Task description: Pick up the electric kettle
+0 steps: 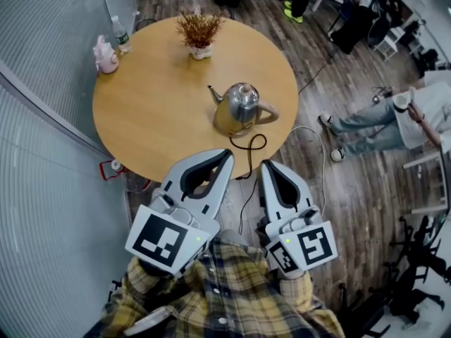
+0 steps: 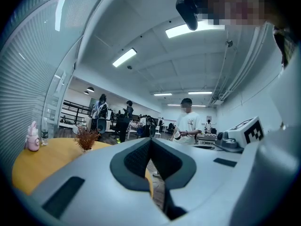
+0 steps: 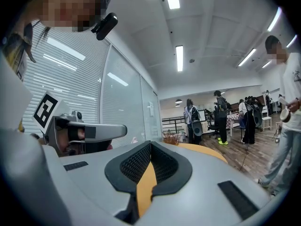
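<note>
The steel electric kettle [image 1: 238, 107] stands on the round wooden table [image 1: 155, 104], right of centre. Its spout points left and its handle right. Its black cord [image 1: 251, 148] loops over the near table edge and hangs down. My left gripper [image 1: 227, 153] sits just short of that edge, shut with nothing in it. My right gripper [image 1: 266, 164] is beside it, off the table, also shut and empty. Both point level toward the kettle and are apart from it. In the left gripper view the jaws [image 2: 150, 139] meet at the tip, as they do in the right gripper view [image 3: 150, 142]. Neither gripper view shows the kettle.
A dried plant in a pot [image 1: 199, 34] stands at the table's far side. A pink bottle [image 1: 106, 56] and a water bottle [image 1: 121, 35] stand at its left rim. A glass wall with blinds [image 1: 42, 83] runs along the left. A person [image 1: 380, 125] sits to the right.
</note>
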{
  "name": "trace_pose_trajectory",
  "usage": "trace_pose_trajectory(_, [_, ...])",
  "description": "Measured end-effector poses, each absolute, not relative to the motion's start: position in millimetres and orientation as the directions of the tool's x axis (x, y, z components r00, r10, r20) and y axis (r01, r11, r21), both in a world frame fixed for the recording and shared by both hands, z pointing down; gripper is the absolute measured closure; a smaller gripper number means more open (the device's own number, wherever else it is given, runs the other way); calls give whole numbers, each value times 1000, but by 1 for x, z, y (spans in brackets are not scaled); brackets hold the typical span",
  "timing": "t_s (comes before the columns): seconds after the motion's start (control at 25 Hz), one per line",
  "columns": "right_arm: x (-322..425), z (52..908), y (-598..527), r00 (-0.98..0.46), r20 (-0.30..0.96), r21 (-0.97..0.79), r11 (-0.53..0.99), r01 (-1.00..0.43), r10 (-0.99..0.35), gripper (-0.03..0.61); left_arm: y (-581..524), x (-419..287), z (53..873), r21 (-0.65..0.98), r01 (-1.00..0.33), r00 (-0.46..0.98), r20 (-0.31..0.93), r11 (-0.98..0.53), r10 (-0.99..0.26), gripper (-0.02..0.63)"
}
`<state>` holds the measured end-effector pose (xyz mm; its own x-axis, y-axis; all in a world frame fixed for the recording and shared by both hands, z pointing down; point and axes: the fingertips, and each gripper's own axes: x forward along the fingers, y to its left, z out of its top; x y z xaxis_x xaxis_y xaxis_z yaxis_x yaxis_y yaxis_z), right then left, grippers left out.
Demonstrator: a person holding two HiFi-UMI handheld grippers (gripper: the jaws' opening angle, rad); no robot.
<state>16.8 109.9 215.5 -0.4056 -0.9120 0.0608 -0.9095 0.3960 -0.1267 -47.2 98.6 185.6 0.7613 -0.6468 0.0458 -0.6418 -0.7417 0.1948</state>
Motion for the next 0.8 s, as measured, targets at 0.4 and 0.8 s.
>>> trace_pose_trajectory(0.4, [37, 221, 68, -359, 74, -121, 349, -929, -930, 548, 54, -42, 192, 200, -639, 764, 53, -743, -643, 612])
trace_pose_trajectory(0.8, [74, 227, -7, -375, 86, -117, 364, -924, -923, 548, -21, -16, 197, 206, -678, 729, 61, -706, -682, 612])
